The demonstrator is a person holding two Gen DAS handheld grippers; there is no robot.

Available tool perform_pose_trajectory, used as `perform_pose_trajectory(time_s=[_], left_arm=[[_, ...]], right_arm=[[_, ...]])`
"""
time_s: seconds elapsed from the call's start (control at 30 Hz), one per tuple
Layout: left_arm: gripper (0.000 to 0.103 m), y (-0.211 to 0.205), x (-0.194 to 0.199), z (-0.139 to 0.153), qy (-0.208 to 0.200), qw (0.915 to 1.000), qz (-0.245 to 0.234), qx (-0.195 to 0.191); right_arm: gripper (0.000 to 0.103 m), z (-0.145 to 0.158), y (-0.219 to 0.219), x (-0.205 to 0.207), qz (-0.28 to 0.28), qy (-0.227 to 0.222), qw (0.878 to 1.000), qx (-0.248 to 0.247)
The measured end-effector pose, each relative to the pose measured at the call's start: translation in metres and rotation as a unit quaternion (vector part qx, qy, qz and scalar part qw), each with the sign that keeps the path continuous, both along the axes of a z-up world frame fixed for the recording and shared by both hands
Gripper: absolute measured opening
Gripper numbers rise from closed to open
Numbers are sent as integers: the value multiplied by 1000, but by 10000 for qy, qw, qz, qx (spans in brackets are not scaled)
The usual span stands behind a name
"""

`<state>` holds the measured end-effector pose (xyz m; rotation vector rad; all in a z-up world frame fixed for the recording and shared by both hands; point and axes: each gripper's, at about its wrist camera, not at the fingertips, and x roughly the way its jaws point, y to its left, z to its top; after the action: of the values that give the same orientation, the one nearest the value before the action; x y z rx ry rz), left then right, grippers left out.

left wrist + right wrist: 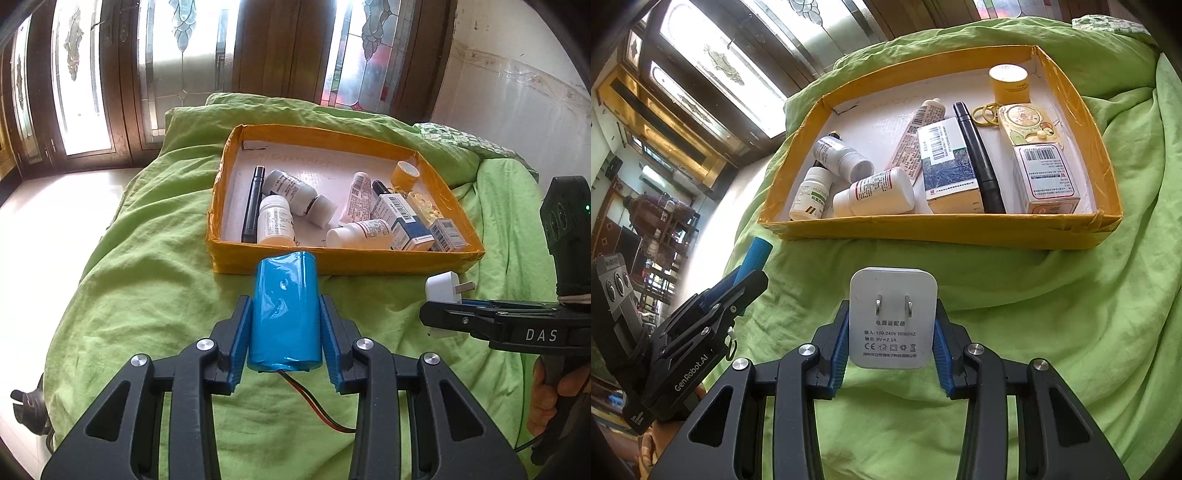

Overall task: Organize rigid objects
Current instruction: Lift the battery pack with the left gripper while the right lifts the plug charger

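Observation:
My left gripper is shut on a blue cylindrical battery with a red and black wire, held above the green cloth just in front of the yellow box. My right gripper is shut on a white power adapter, prongs facing the camera, also short of the box. In the left wrist view the right gripper with the adapter is at the right. In the right wrist view the left gripper with the battery is at the left.
The box holds white medicine bottles, a tube, small cartons, a black pen, a yellow jar and rubber bands. Green bedding covers the surface. Windows and a wall stand behind.

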<state>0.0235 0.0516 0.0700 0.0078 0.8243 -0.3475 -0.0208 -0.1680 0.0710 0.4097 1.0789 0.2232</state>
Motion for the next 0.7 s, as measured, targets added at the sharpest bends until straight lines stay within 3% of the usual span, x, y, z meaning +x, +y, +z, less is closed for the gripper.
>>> perform_pose_trajectory(time_s=[0.4, 0.7], left_arm=[[33, -1, -1, 14, -187, 9998, 20, 75], [33, -4, 17, 28, -222, 9996, 80, -147]], right_arm=[[36, 21, -3, 3, 17, -249, 9996, -118], [36, 51, -36, 24, -248, -488, 9983, -191]])
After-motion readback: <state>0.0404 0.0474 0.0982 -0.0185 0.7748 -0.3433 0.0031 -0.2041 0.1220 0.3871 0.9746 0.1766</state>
